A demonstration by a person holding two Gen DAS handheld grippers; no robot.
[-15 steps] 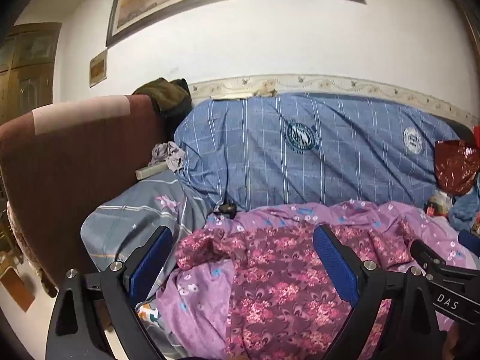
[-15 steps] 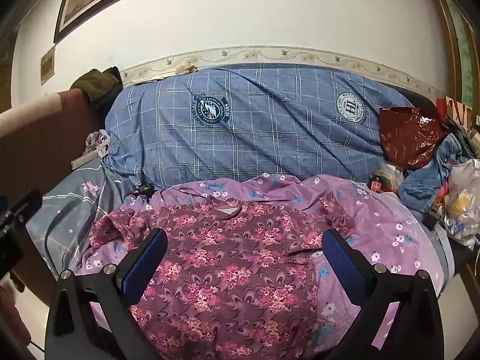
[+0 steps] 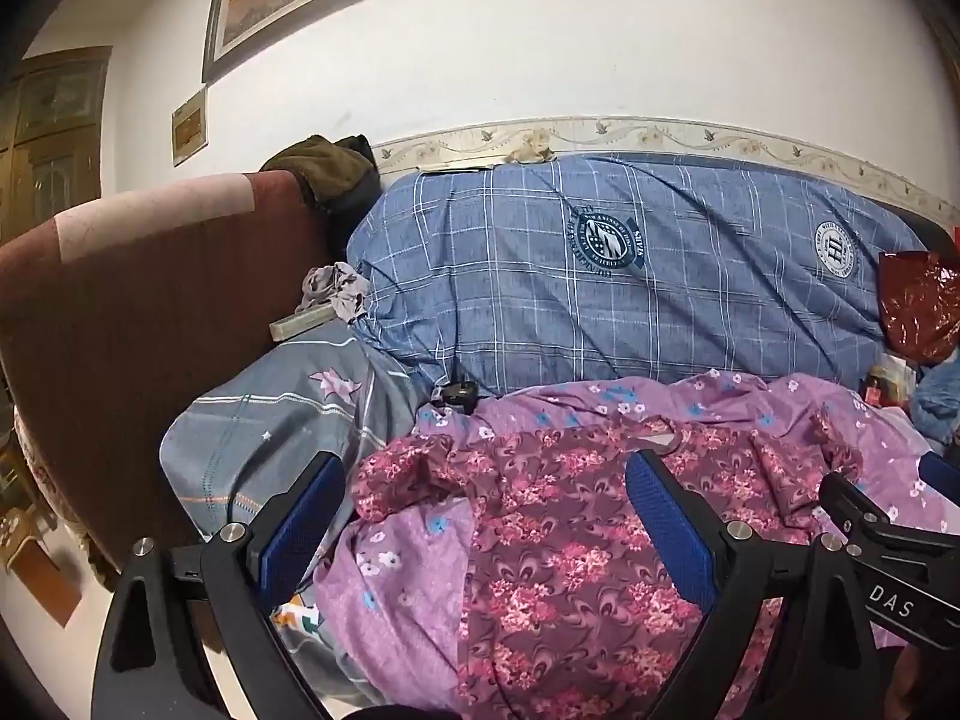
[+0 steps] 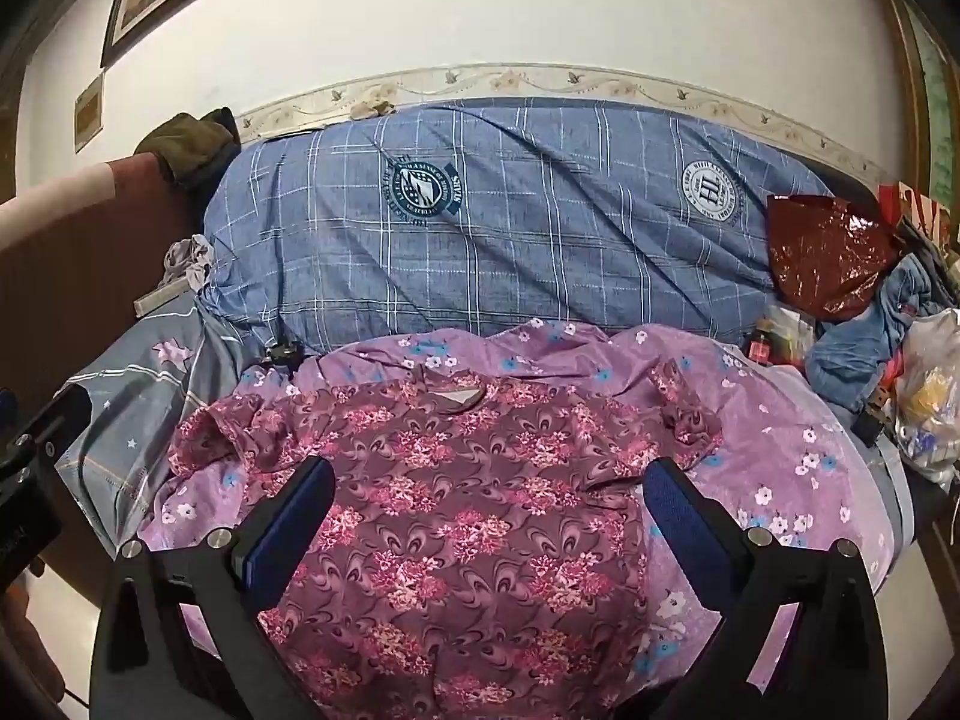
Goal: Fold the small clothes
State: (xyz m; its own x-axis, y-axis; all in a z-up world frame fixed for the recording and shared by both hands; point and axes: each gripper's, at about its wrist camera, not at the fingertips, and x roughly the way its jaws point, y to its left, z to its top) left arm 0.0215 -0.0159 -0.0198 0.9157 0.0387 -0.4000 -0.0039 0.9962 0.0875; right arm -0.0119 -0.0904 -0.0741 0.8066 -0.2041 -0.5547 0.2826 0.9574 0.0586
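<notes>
A maroon short-sleeved shirt point(image 4: 468, 504) with pink flowers lies spread flat, collar away from me, on a lilac flowered sheet point(image 4: 774, 456). In the left wrist view the same shirt point(image 3: 576, 546) fills the lower middle, its left sleeve point(image 3: 408, 474) crumpled. My left gripper point(image 3: 486, 516) stands open above the shirt's left side, nothing between its blue pads. My right gripper point(image 4: 489, 516) hovers open over the shirt's middle, also holding nothing. Part of the right gripper's black body point(image 3: 888, 564) shows at the lower right of the left wrist view.
A big blue checked bundle point(image 4: 510, 228) lies along the wall behind the shirt. A grey pillow point(image 3: 282, 420) and a brown headboard point(image 3: 132, 312) are on the left. A red plastic bag point(image 4: 828, 258), blue clothes point(image 4: 864, 348) and more bags crowd the right edge.
</notes>
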